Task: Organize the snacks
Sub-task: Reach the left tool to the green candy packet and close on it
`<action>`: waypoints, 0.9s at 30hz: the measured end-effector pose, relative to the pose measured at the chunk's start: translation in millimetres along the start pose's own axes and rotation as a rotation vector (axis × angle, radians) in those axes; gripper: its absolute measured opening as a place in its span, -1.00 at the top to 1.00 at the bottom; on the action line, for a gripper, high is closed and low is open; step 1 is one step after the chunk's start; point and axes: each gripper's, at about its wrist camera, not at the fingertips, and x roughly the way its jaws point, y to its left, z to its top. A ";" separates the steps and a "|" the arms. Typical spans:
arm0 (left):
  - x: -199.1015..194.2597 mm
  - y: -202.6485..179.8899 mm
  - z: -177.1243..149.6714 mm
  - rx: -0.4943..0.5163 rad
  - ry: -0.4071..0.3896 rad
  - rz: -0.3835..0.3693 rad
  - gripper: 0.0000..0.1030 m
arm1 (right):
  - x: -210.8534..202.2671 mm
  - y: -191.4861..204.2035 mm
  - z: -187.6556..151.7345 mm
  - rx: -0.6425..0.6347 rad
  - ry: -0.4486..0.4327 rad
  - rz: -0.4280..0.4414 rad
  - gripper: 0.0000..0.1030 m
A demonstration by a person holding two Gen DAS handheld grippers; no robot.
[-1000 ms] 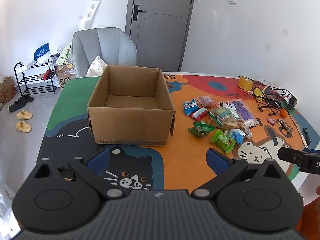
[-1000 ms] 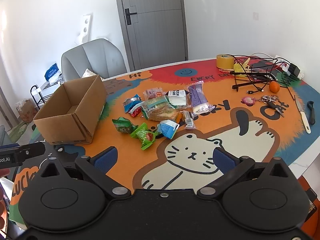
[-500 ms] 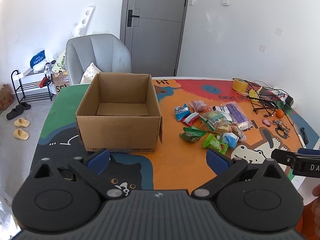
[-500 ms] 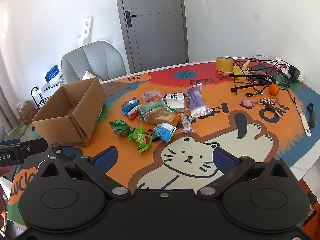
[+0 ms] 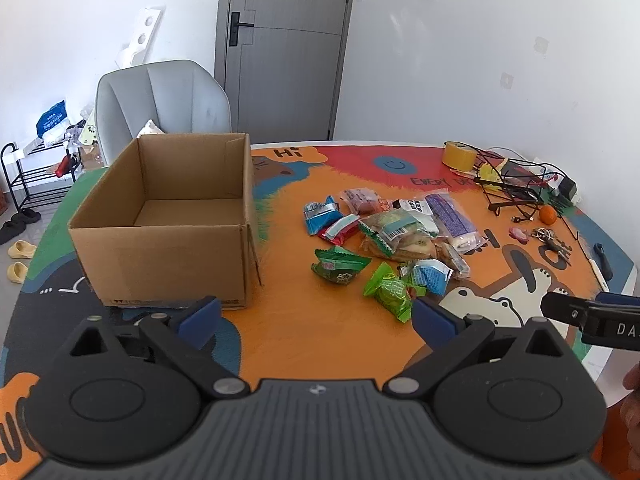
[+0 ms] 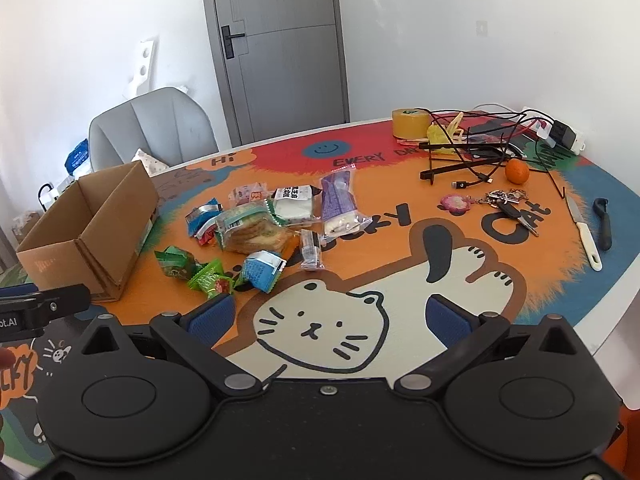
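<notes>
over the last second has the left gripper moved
Yes. The left gripper has pulled back and up from the box: box and snacks now look smaller and sit higher in its view, with more table mat showing in front.

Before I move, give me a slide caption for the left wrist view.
Left gripper open above the mat, empty box ahead, snacks piled to its right.

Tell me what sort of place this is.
Probably a room in a home, not a shop or lab. A grey padded chair stands by a round table with a colourful cartoon-cat cover, a black metal shoe rack has slippers beside it, and a grey interior door is shut.
</notes>
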 end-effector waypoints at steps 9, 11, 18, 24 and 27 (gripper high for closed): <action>29.7 -22.0 1.2 0.018 0.021 -0.006 -0.95 | 18.7 -19.9 -2.8 0.023 -0.012 0.028 -1.00; 35.6 -25.0 1.7 0.015 0.025 -0.006 -0.95 | 22.2 -21.5 -1.8 0.018 -0.014 0.038 -1.00; 59.9 -34.5 0.8 -0.006 0.041 -0.003 -0.92 | 40.9 -29.0 -0.2 0.067 -0.013 0.065 -0.99; 81.0 -41.9 2.6 -0.019 0.062 -0.013 -0.72 | 61.8 -29.6 4.0 0.069 0.016 0.090 -0.82; 92.1 -45.8 2.8 -0.018 0.074 -0.010 -0.64 | 70.6 -29.0 6.3 0.069 0.026 0.097 -0.72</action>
